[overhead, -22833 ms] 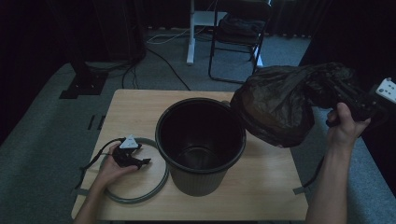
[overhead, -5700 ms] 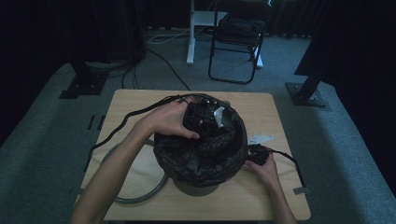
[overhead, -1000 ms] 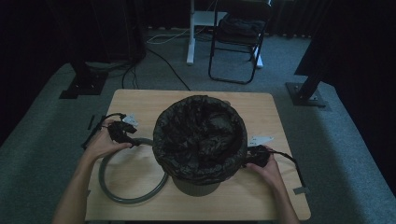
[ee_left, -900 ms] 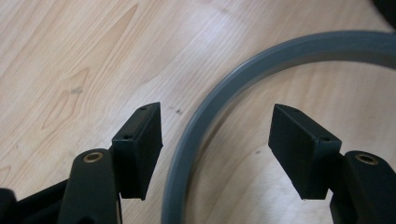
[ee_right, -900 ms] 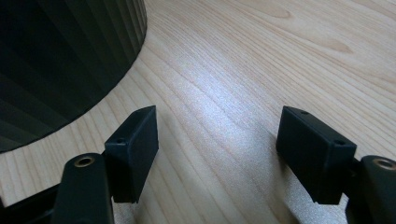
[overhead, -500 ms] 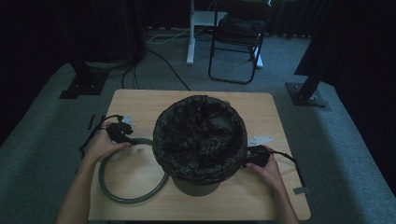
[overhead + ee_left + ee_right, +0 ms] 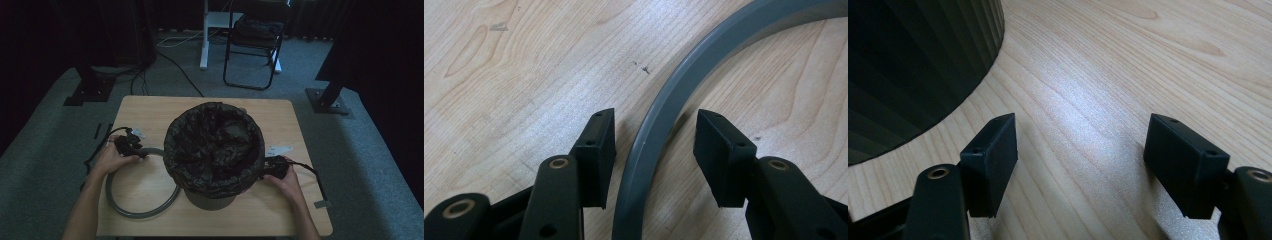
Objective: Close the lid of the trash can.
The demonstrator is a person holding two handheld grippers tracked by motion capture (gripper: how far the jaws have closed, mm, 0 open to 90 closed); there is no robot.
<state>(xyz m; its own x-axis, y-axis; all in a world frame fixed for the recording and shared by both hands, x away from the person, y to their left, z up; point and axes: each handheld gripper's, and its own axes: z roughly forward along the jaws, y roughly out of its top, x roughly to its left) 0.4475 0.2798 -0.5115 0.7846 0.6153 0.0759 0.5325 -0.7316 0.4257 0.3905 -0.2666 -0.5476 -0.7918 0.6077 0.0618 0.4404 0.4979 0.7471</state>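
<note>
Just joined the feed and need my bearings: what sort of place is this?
Probably a workshop or lab set up for recording: a small wooden table on grey carpet, dark curtains around it, a folding chair and stand bases behind.

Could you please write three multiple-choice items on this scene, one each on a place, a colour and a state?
1. Where does the ring lie?
A. on the table, left of the bin
B. inside the bin
C. on the floor

2. What colour is the ring?
A. white
B. grey
C. red

3. How does the left gripper stand to the ring?
A. clamped on it
B. far from it
C. astride its band, pads not yet pressing

Answers: 1 A, the high view shows it flat on the wood beside the bin. 2 B, grey in both views. 3 C, the jaws have just been closing, with a gap left at each side.
</note>
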